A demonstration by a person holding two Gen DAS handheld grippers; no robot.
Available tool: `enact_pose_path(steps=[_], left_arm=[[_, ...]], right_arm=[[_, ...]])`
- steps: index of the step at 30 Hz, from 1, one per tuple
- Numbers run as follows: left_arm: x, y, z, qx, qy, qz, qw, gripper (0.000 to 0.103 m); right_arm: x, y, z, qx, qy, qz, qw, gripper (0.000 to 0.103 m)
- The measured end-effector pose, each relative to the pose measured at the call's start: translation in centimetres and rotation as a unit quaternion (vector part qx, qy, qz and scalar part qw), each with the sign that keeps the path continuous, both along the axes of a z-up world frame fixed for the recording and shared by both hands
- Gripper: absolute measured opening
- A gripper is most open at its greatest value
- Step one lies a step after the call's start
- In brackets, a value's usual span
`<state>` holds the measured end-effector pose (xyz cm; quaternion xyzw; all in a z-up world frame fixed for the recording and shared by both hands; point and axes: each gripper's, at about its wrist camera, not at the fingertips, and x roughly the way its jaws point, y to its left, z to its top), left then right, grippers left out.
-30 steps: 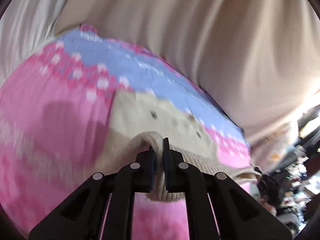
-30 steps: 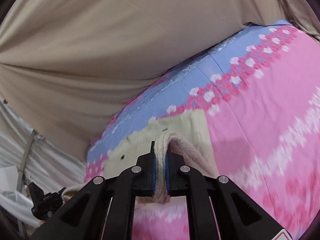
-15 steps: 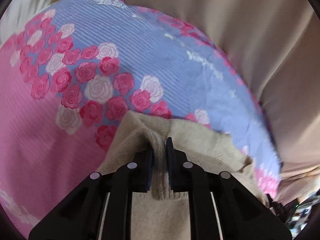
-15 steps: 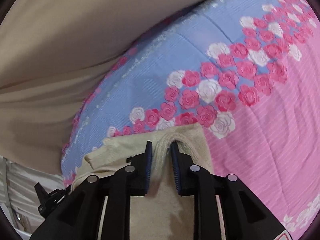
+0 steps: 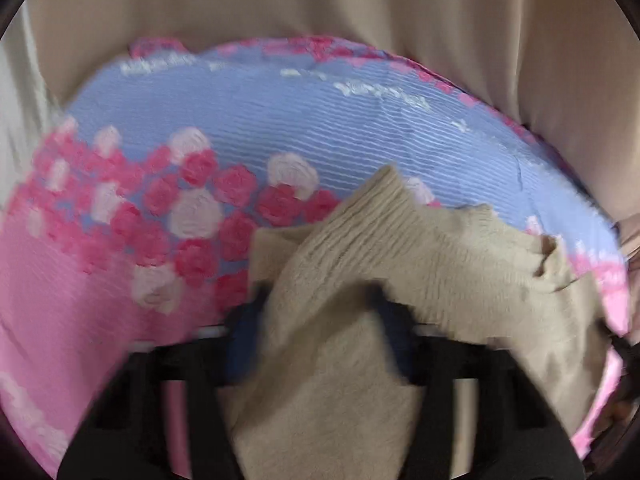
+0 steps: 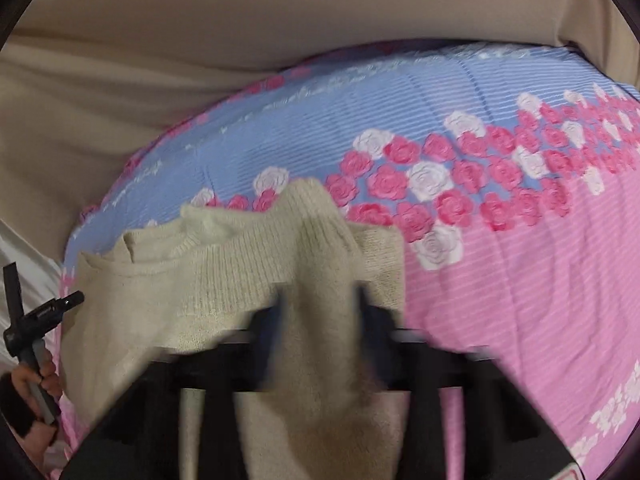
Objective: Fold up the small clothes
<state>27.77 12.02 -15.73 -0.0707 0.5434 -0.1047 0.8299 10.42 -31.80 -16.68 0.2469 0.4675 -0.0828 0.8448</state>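
A small beige knit garment [image 5: 420, 264] lies on a pink and blue rose-print bedspread [image 5: 240, 120]. In the left wrist view my left gripper [image 5: 320, 320] stands open, its blurred fingers apart on either side of a raised fold of the knit. In the right wrist view the same garment [image 6: 248, 264] lies folded over itself, and my right gripper [image 6: 318, 320] is open too, with a ridge of knit between its spread fingers. The garment's lower part runs under both grippers and is hidden.
The bedspread [image 6: 500, 280] fills most of both views. A beige curtain or sheet [image 6: 200, 40] hangs behind the bed. At the left edge of the right wrist view, a hand holds the other gripper's black handle [image 6: 36, 320].
Both grippers have opened from shut on the garment's edge to wide apart. The garment has been carried forward and laid down on the bedspread, folded over itself.
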Motion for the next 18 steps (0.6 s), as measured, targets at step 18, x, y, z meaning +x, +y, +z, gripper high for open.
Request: enact_pose_path(steps=[18], left_arm=[[-1.2,-0.6,5.8,0.011,-0.064,0.051,0.9965,0.023]], right_arm=[[0.2,1.8,5.7,-0.043,-0.056,-0.018,0.997,0.022]])
